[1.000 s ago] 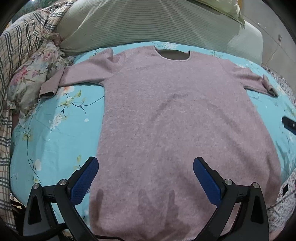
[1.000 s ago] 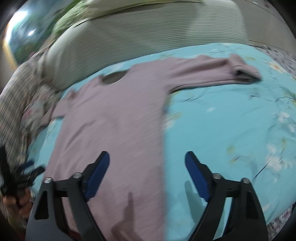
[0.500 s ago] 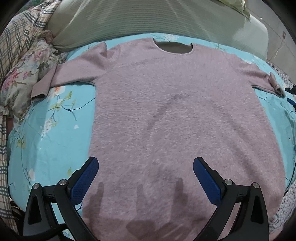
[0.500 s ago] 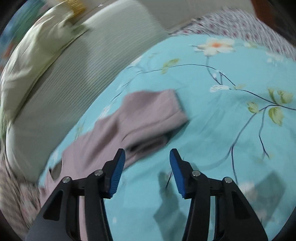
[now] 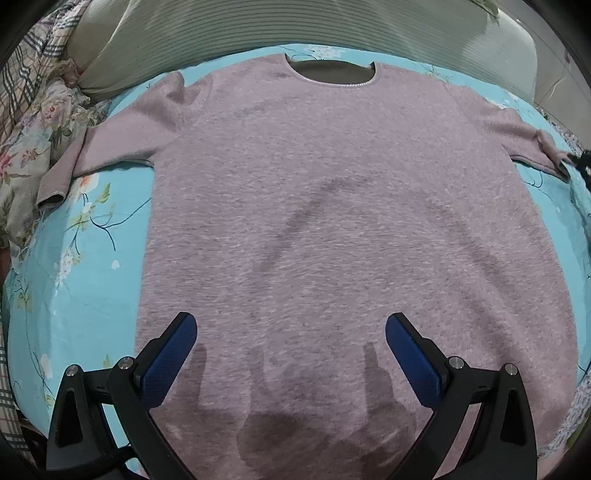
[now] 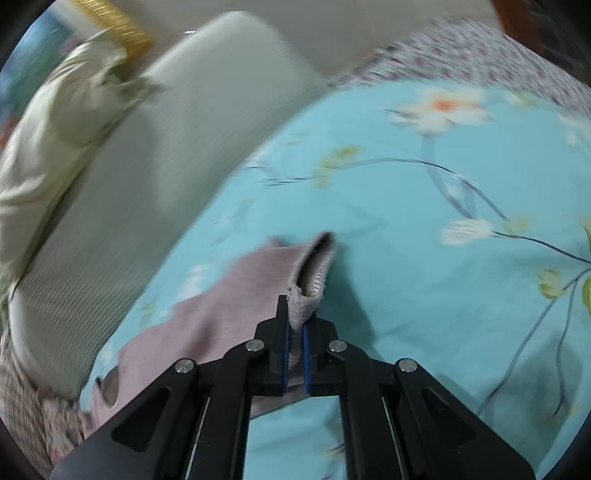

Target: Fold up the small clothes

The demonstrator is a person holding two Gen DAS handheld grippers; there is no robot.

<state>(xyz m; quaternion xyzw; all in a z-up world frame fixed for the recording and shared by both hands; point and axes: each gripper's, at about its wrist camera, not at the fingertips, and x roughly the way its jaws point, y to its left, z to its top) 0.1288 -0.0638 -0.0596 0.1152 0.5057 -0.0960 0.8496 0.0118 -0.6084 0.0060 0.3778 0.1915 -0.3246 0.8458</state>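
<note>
A pale mauve fuzzy sweater (image 5: 332, 229) lies flat, front up, on a turquoise floral bedsheet (image 5: 81, 266), neckline (image 5: 332, 72) at the far side, both sleeves spread out. My left gripper (image 5: 290, 354) is open and empty, hovering over the sweater's lower hem area. My right gripper (image 6: 294, 350) is shut on the cuff (image 6: 308, 291) of the sweater's right sleeve (image 6: 229, 295) and holds it just above the sheet. In the left wrist view that sleeve cuff (image 5: 550, 155) sits at the far right edge, where the right gripper's dark tip (image 5: 583, 162) shows.
A long grey-green ribbed bolster (image 5: 295, 26) runs along the far side of the sheet; it also shows in the right wrist view (image 6: 147, 166). Plaid and floral bedding (image 5: 26, 122) is bunched at the left. A patterned cover (image 6: 461, 51) lies beyond the sheet's right edge.
My right gripper swung to the right sleeve's cuff and closed on it. My left gripper moved forward over the sweater's body and stayed open.
</note>
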